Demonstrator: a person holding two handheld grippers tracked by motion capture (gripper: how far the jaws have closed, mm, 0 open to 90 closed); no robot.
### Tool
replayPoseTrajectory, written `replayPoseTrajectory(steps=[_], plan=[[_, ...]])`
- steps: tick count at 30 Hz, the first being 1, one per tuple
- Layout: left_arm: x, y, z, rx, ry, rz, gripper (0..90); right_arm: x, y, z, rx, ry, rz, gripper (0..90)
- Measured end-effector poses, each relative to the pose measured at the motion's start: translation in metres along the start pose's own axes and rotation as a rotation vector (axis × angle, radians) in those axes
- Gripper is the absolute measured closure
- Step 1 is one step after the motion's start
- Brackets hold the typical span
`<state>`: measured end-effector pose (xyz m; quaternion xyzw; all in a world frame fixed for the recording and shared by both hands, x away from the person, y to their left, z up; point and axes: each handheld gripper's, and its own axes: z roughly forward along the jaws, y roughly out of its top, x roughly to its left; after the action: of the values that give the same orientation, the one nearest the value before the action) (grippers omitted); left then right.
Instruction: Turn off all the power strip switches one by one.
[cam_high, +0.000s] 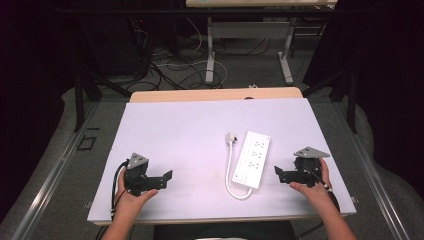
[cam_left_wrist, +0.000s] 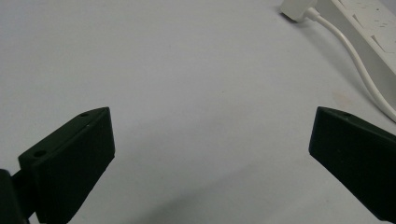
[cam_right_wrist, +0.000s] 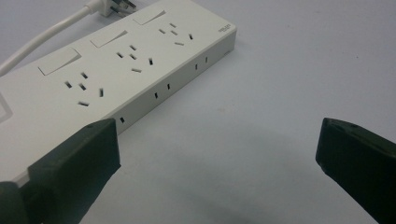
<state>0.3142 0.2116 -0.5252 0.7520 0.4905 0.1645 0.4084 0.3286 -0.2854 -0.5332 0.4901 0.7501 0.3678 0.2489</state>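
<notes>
We have the white power strip (cam_high: 253, 158) lying flat on the pale table (cam_high: 175, 130), right of centre, with its long axis running away from us. Its cord (cam_high: 230, 172) leaves the near end, loops round and runs up the strip's left side to the plug (cam_high: 230, 137), which lies loose on the table just beside the far end. The right gripper view shows 3 socket groups, each with its own rocker switch.

Our left gripper (cam_high: 167, 177) rests low near the front edge, well apart from the strip, jaws spread wide with bare table between them. Our right gripper (cam_high: 279, 174) sits just beside the strip's near right corner, jaws also released and holding nothing; in its own view 1 jaw stands over the strip's edge.

We judge the likely work to be picking up the plug or strip, and several things could go wrong:

1. The strip is wide, smooth and light. A pinch across its side walls could slip, or just shove it along the table.
2. The cord is stiff and curled. Lifting the plug may drag the strip, or the loop may spring and swing the plug away.
3. The plug is small and lies flat, so jaws coming down on it may scrape the table and push it aside.
4. Pressing on the top face could flip a rocker switch.
</notes>
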Motion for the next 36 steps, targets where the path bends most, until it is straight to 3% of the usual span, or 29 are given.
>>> replayPoseTrajectory(steps=[7, 12, 24, 29, 36], plan=[[-0.002, -0.001, -0.001, -0.001, 0.015, 0.009, 0.4, 0.001, 0.002, -0.001, -0.007, 0.008, -0.017, 0.3], [-0.002, -0.002, -0.003, 0.003, 0.025, 0.016, 0.4, 0.005, 0.004, -0.002, 0.002, 0.008, -0.042, 12.9], [-0.004, -0.001, -0.004, 0.001, 0.052, 0.02, 0.4, 0.013, 0.013, -0.005, 0.041, 0.064, -0.032, 19.4], [-0.002, -0.001, -0.004, 0.011, 0.052, 0.013, 0.4, 0.017, 0.019, -0.007, 0.05, 0.072, -0.051, 22.3], [-0.002, -0.001, -0.004, 0.008, 0.061, 0.012, 0.4, 0.027, 0.026, -0.003, 0.068, 0.109, -0.094, 34.5]])
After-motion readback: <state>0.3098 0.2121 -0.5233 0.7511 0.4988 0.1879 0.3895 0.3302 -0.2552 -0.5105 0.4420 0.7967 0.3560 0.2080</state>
